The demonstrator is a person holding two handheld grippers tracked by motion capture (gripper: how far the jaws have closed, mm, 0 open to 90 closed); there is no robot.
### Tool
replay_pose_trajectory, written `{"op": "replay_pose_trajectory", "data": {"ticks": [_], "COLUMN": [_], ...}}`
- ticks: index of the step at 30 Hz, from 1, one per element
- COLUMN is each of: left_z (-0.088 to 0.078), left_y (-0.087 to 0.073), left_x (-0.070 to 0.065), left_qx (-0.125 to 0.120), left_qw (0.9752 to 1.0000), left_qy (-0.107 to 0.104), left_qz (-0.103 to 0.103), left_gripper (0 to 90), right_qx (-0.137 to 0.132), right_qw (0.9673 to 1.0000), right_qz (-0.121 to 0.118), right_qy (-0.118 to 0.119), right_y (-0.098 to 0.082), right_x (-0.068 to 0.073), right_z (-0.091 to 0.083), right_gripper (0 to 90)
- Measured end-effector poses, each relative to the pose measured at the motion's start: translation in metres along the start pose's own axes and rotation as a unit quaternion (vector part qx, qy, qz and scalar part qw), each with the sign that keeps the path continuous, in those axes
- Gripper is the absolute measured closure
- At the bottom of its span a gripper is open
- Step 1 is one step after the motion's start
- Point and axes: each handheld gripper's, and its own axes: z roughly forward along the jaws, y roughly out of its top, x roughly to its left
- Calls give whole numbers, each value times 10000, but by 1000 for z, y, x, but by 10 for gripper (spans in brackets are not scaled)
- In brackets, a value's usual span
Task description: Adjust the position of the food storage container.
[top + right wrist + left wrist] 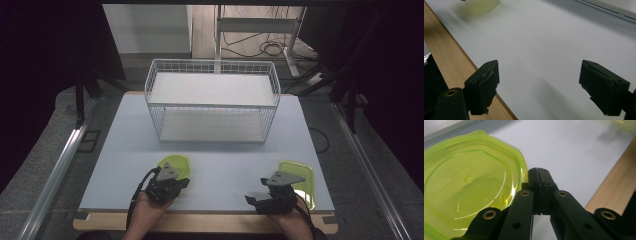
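Note:
Two translucent yellow-green plastic dishes lie near the table's front edge. The left dish (176,163) (469,185) lies right beside my left gripper (184,183) (539,172). That gripper's jaws are pressed together with nothing between them, their tips just past the dish's rim and pointing across the table to the right. The right dish (299,180) lies partly behind my right gripper (256,191) (541,80). Its jaws stand wide apart over the bare white tabletop (554,45), pointing left. The left dish (482,5) shows blurred far off in the right gripper view.
A white wire rack (212,102) with two shelves stands at the back middle of the white tabletop (225,155). A wooden board edge (210,222) (609,187) (454,50) runs along the front. Metal rails flank the table.

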Motion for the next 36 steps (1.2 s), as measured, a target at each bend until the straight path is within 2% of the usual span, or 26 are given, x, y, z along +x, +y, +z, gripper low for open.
{"op": "replay_pose_trajectory", "data": {"ticks": [10,20,27,30,32,35,36], "left_z": [-4,-13,-17,-18,-16,-13,-11], "left_y": [-3,-9,-12,-13,-13,-12,-12], "left_x": [18,44,56,55,51,41,38], "left_qx": [-69,-136,-160,-166,-188,-168,-173], "left_qw": [9993,9970,9956,9955,9963,9979,9983], "left_qy": [315,564,688,684,553,415,360], "left_qz": [-167,-504,-619,-641,-629,-466,-425], "left_gripper": [898,898,898,897,894,878,865], "right_qx": [-17,18,-18,-72,-88,-123,-123], "right_qw": [9999,9999,9998,9997,9998,9998,9997], "right_qz": [126,133,172,179,180,169,173], "right_qy": [65,91,117,119,91,3,-109], "right_y": [0,1,1,1,1,1,2], "right_x": [-1,-1,-2,-3,-4,-6,-9], "right_z": [-1,-2,-3,-5,-7,-10,-15], "right_gripper": [192,219,240,287,311,386,460]}}
